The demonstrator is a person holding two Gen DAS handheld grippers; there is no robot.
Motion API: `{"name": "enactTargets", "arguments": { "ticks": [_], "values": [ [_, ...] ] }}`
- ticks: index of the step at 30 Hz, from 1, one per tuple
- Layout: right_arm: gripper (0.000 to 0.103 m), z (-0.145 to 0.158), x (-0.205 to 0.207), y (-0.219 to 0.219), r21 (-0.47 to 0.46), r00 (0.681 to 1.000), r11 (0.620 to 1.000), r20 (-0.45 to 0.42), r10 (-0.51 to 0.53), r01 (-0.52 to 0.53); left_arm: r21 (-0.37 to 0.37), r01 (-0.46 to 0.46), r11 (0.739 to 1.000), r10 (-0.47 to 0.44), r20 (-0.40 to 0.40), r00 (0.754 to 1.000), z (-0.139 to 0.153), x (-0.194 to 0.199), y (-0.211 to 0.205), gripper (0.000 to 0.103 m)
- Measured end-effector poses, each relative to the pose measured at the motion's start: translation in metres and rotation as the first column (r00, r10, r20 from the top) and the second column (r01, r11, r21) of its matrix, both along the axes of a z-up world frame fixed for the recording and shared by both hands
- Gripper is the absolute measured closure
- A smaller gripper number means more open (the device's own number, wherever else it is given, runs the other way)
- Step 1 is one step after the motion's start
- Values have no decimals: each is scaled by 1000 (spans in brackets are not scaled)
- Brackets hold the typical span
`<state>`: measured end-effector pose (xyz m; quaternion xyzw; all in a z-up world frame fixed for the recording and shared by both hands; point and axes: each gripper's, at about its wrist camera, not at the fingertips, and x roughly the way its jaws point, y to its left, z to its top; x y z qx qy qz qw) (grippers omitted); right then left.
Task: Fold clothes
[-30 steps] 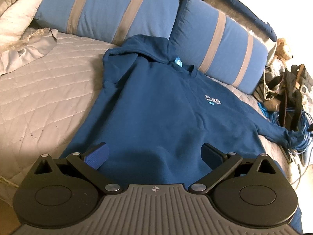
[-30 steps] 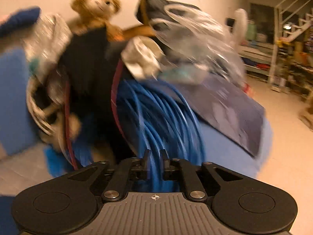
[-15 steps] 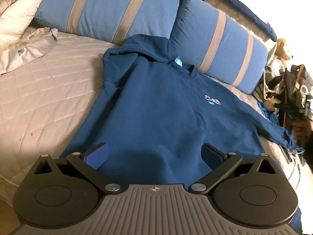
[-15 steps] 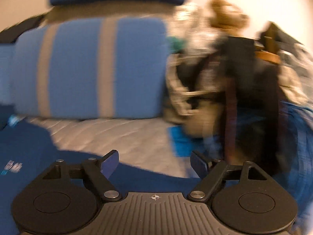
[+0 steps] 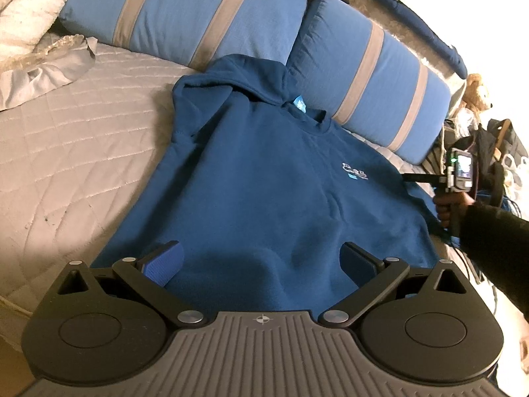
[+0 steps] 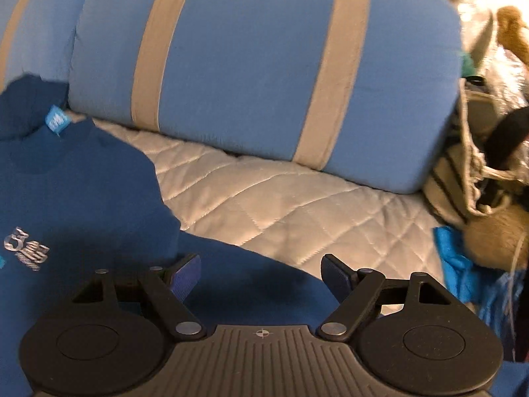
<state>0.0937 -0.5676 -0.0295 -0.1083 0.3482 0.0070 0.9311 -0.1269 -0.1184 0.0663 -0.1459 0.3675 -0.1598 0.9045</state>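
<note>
While the hoodie (image 5: pixel 264 192) lies flat, front up, on the bed (image 5: pixel 76 152) | left gripper (image 5: pixel 261 261) spread over its hem | right gripper (image 6: pixel 261 274) spread above the sleeve (image 6: pixel 251 284) | soft, thick, floppy: I'd pinch cuff or hem edge.

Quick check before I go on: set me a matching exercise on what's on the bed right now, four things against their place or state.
Things:
1. hoodie
2. striped pillows
3. left gripper
4. teddy bear

Places or states:
A. open, over the hem
B. spread flat on the quilt
C. far right, beyond the pillows
D. propped along the head of the bed

Pairs: 1-B, 2-D, 3-A, 4-C
</note>
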Motion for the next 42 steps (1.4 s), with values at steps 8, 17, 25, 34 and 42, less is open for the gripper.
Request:
{"name": "enactTargets", "arguments": {
  "ticks": [8,17,25,34,42],
  "values": [
    [99,9,-1,-2,6,998,999,47,-53,53,-21,5,1000,-5,-6,1000,-2,1,2,0],
    [21,57,-55,-23,5,961,980,198,-195,198,-20,-1,1000,1,7,1000,-1,-2,2,0],
    [0,112,-129,4,132,976,991,212,-54,26,6,0,1000,0,2,1000,1,-2,0,0],
    [0,141,-189,47,171,978,976,180,105,-137,105,-4,994,-4,75,997,25,-14,-3,0],
    [0,134,-231,82,242,972,943,116,206,-229,197,-45,979,10,176,984,67,-9,18,0]
  ]
}}
